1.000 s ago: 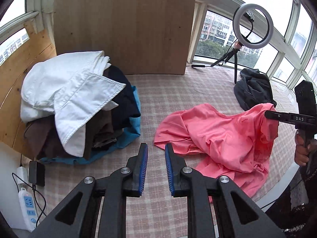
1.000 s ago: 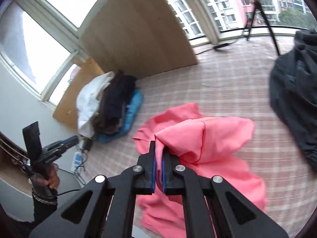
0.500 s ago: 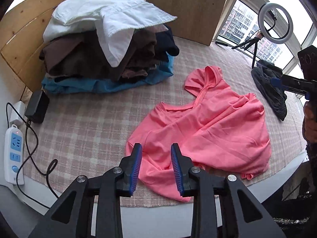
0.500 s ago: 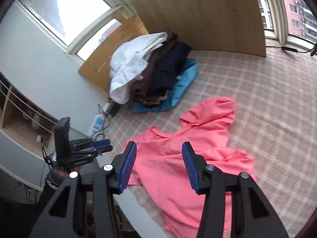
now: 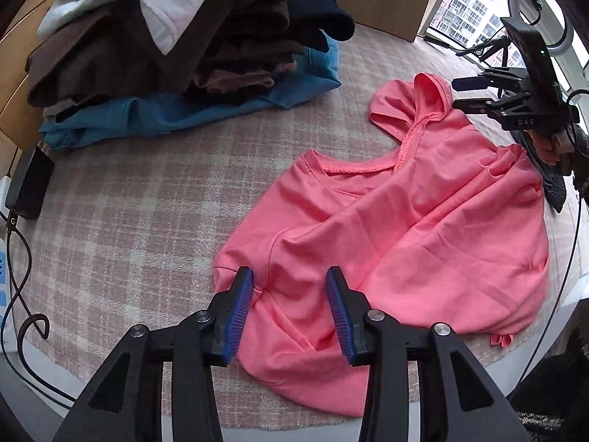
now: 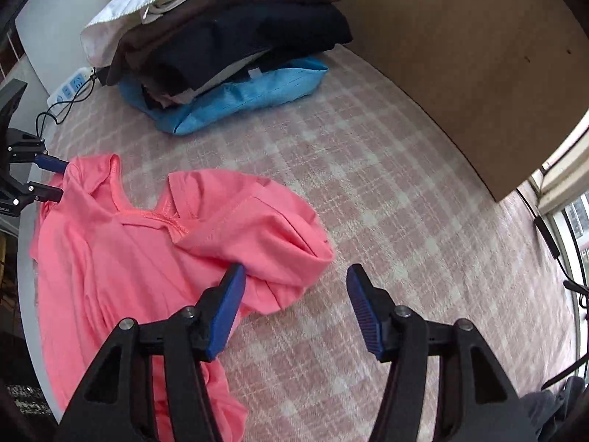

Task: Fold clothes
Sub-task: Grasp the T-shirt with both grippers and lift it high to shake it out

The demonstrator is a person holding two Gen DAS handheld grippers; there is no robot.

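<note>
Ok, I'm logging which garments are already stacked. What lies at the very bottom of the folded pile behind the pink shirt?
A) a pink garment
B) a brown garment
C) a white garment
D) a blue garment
D: in both wrist views the blue garment sits directly on the checked cloth, with the dark and brown clothes and the white garment stacked above it.

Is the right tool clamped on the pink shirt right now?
No, the right tool is wide open, its blue pads spread apart above the pink shirt with no cloth pinched between them.
</note>
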